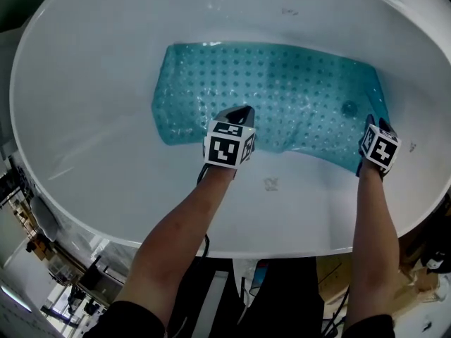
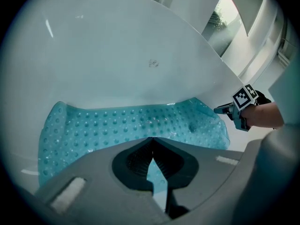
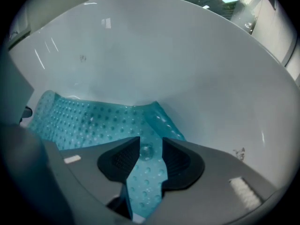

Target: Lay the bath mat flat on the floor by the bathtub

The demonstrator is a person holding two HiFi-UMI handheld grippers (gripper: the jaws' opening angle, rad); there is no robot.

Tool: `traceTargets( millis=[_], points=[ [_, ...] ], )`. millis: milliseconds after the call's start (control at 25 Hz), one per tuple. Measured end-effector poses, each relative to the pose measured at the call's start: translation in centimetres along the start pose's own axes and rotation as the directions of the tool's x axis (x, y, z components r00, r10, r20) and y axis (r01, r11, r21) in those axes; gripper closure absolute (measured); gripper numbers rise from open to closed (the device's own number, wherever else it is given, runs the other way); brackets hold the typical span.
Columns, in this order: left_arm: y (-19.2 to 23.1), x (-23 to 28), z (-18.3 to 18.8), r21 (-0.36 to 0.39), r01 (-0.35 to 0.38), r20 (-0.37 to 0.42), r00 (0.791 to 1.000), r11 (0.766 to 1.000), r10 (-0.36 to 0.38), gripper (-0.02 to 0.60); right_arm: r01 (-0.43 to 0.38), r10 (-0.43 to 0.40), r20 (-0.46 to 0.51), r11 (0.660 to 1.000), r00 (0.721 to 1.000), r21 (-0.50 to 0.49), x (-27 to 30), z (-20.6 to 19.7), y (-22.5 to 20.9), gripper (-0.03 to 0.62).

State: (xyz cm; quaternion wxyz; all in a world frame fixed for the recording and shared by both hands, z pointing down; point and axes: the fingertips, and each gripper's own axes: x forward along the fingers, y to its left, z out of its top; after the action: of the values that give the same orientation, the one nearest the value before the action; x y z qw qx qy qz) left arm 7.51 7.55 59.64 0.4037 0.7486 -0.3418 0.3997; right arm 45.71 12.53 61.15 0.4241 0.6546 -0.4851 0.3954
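A translucent teal bath mat (image 1: pixel 282 90) with rows of suction cups lies inside the white bathtub (image 1: pixel 84 210), its ends curling up the tub's walls. My left gripper (image 1: pixel 239 113) is at the mat's near edge, left of the middle. In the left gripper view that gripper (image 2: pixel 151 138) has its tips together, shut on a thin flap of the bath mat (image 2: pixel 117 125). My right gripper (image 1: pixel 372 124) is at the near right corner. In the right gripper view its jaws (image 3: pixel 150 150) stand apart with a strip of the mat (image 3: pixel 84 121) running up between them.
The tub's near rim (image 1: pixel 282 248) runs between the person and the mat. Floor clutter (image 1: pixel 42 259) shows at the lower left outside the tub. A small grey mark (image 1: pixel 271 184) sits on the tub's near inner wall. My right gripper (image 2: pixel 227 109) also shows in the left gripper view.
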Motion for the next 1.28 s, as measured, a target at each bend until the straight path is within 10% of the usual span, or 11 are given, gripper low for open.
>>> traceTargets(
  millis=[640,880,1280],
  points=[
    [17.3,-12.4,1.5,-0.116,-0.075,0.063,0.995,0.99,0.083,0.575,-0.369,0.376,0.049,0.923,0.925,-0.111,-6.3,8.2,33.6,0.51],
    [24.5,-16.9,-3.4,-0.134,-0.071,0.072,0.994,0.988,0.082,0.575,-0.432,0.441,0.044,0.892,0.896,-0.133,-8.9,5.6,46.5,0.542],
    [28.9,-15.2,-4.3,-0.158,-0.07,0.08,0.993,0.985,0.083,0.575,-0.616,0.619,0.066,0.785,0.783,-0.066,-7.0,7.0,60.2,0.449]
  ],
)
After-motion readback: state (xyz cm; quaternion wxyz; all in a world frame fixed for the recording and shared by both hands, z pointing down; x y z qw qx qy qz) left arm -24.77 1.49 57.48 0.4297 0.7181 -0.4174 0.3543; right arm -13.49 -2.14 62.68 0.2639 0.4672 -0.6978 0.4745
